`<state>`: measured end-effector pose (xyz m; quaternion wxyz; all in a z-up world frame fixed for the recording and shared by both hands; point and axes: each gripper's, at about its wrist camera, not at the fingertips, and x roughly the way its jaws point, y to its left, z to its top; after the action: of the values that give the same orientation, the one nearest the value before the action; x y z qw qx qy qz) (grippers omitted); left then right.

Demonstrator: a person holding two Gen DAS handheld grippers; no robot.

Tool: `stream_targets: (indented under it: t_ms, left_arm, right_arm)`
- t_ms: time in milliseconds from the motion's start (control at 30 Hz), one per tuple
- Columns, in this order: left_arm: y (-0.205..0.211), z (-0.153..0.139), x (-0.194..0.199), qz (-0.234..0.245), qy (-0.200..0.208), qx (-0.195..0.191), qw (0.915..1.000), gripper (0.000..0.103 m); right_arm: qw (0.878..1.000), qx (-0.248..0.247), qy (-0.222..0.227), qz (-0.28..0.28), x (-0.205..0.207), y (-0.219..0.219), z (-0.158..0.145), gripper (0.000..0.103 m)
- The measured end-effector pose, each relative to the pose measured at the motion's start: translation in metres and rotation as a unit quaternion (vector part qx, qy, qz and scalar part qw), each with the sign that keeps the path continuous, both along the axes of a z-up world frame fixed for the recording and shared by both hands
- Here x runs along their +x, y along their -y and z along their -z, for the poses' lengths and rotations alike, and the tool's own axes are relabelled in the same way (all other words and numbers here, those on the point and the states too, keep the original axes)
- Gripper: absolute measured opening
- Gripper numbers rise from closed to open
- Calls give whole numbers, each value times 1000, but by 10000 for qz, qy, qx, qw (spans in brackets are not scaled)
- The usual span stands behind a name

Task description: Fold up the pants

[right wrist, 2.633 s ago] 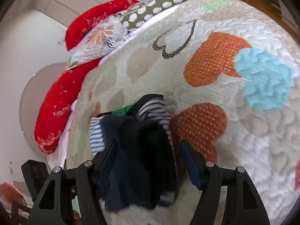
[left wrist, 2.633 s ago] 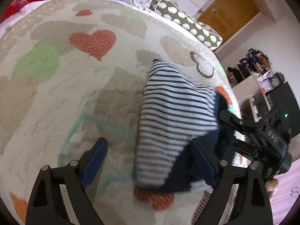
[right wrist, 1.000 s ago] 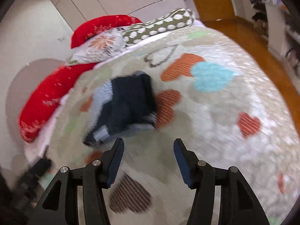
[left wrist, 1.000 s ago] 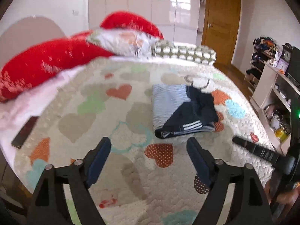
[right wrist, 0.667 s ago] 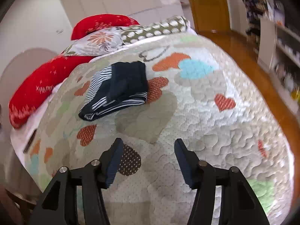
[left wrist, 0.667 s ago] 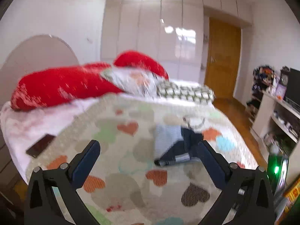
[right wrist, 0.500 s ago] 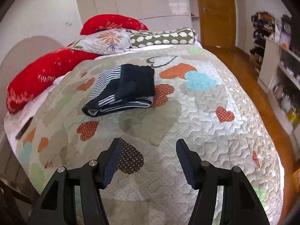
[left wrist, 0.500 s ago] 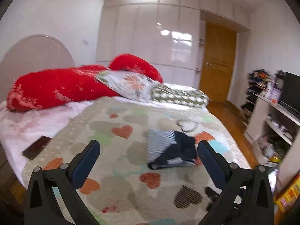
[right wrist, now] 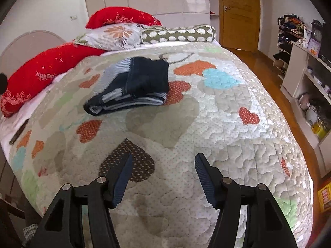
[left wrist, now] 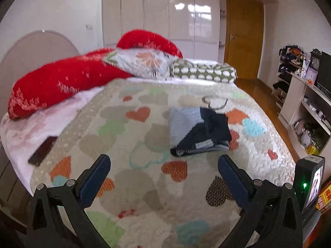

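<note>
The pants (left wrist: 197,131), navy with blue-and-white striped panels, lie folded in a compact bundle on the heart-patterned quilt (left wrist: 144,177). They also show in the right wrist view (right wrist: 134,85), on the quilt (right wrist: 217,134). My left gripper (left wrist: 164,166) is open and empty, held back from the bed's foot, well short of the pants. My right gripper (right wrist: 162,165) is open and empty, over the quilt's near end, far from the pants.
Red pillows (left wrist: 62,86), a floral pillow (left wrist: 142,65) and a spotted bolster (left wrist: 203,72) line the head of the bed. A dark phone (left wrist: 42,150) lies at the left edge. White shelves (left wrist: 306,111) and a wooden door (left wrist: 243,39) stand at the right.
Both grippers let go of the folded pants and pulled back from the bed. The pants now lie alone on the quilt, far from both grippers.
</note>
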<state>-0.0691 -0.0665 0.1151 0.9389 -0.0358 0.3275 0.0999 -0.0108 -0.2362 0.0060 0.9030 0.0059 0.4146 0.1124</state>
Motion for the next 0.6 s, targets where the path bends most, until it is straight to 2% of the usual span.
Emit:
stream_targets:
  t_ms: [167, 600]
  left_arm:
    - [1, 19, 7, 109, -457, -182, 9987, 103]
    - [11, 34, 14, 319, -808, -208, 9960, 103]
  right_arm:
    - [9997, 49, -204, 119, 4, 5, 7, 66]
    - [9993, -51, -287, 234, 6, 5, 11, 66]
